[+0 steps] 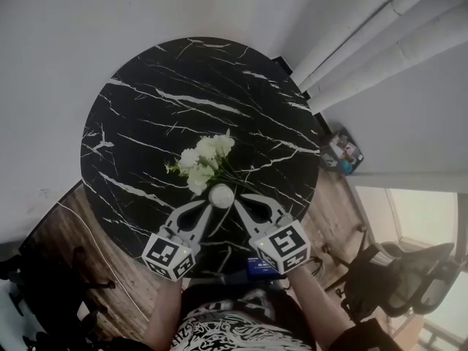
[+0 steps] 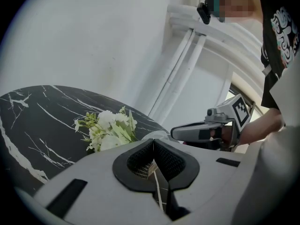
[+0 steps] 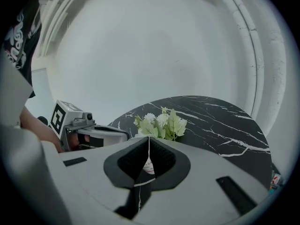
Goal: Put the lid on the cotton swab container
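The cotton swab container point(image 1: 221, 194) is a small white round thing on the black marble table point(image 1: 146, 108), right in front of a bunch of white flowers point(image 1: 203, 161). From above only its white top shows, so I cannot tell whether the lid is on. My left gripper point(image 1: 210, 208) points at it from the lower left, my right gripper point(image 1: 235, 202) from the lower right. In the left gripper view the left gripper point(image 2: 153, 142) has its jaws pressed together, with the container's white rim point(image 2: 158, 135) just beyond. The right gripper point(image 3: 149, 138) is shut too.
The flowers point(image 2: 108, 129) lie just behind the container. The table's near edge runs under my forearms. A wall and white pipes point(image 1: 380, 28) rise behind the table. An office chair point(image 1: 398, 269) stands at the lower right on the wooden floor.
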`<action>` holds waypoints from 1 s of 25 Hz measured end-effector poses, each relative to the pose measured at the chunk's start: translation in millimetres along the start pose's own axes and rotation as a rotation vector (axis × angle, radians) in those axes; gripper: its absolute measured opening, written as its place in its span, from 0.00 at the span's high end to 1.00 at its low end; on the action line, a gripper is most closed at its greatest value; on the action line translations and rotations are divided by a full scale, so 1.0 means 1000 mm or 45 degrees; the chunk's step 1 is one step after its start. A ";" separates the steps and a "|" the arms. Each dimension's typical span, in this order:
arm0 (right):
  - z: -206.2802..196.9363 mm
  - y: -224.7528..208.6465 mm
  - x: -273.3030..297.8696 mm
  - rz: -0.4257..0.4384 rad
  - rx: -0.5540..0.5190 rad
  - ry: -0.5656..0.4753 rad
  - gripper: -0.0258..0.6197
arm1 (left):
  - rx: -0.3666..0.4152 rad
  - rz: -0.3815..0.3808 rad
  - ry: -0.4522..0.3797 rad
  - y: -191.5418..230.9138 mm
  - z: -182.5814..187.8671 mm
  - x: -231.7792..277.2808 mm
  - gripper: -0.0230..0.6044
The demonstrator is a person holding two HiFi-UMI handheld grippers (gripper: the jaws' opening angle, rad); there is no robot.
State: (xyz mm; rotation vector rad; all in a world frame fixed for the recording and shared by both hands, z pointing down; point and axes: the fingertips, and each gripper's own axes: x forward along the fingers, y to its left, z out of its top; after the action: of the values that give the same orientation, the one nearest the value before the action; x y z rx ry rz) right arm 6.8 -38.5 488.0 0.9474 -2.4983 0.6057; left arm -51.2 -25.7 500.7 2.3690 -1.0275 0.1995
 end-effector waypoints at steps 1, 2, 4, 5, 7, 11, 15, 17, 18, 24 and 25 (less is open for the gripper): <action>0.001 0.001 0.000 0.003 0.001 -0.002 0.93 | -0.002 0.000 0.001 0.000 0.000 0.000 0.94; 0.002 0.001 0.001 0.006 0.003 -0.002 0.93 | -0.004 0.000 0.002 0.000 -0.001 0.000 0.94; 0.003 0.001 0.002 0.012 0.002 -0.005 0.93 | -0.001 0.003 0.002 0.001 -0.001 0.001 0.94; 0.003 0.001 0.003 0.015 0.004 -0.005 0.93 | 0.004 0.007 0.001 0.001 -0.001 0.001 0.94; 0.002 0.002 0.004 0.022 0.009 0.000 0.93 | 0.008 0.013 0.001 0.002 -0.001 0.001 0.94; 0.003 0.004 0.005 0.034 -0.003 -0.009 0.93 | 0.003 0.006 0.012 0.001 -0.003 0.003 0.94; 0.002 0.008 0.009 0.057 -0.029 0.002 0.93 | 0.002 0.002 0.021 0.000 -0.006 0.003 0.94; 0.002 0.009 0.011 0.061 -0.032 0.004 0.93 | -0.004 -0.002 0.027 0.000 -0.007 0.003 0.94; 0.001 0.009 0.012 0.063 -0.030 0.008 0.93 | -0.006 -0.002 0.030 0.000 -0.007 0.004 0.94; -0.005 0.008 0.014 0.065 -0.028 0.023 0.93 | -0.018 -0.007 0.048 0.000 -0.011 0.005 0.94; -0.006 0.008 0.014 0.065 -0.029 0.026 0.93 | -0.018 -0.008 0.050 0.000 -0.011 0.005 0.94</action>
State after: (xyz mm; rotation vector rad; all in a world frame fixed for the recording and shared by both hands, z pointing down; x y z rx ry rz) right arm -7.1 -37.2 497.5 0.8670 -2.5125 0.5988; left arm -47.2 -23.1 511.8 2.3458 -0.9995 0.2351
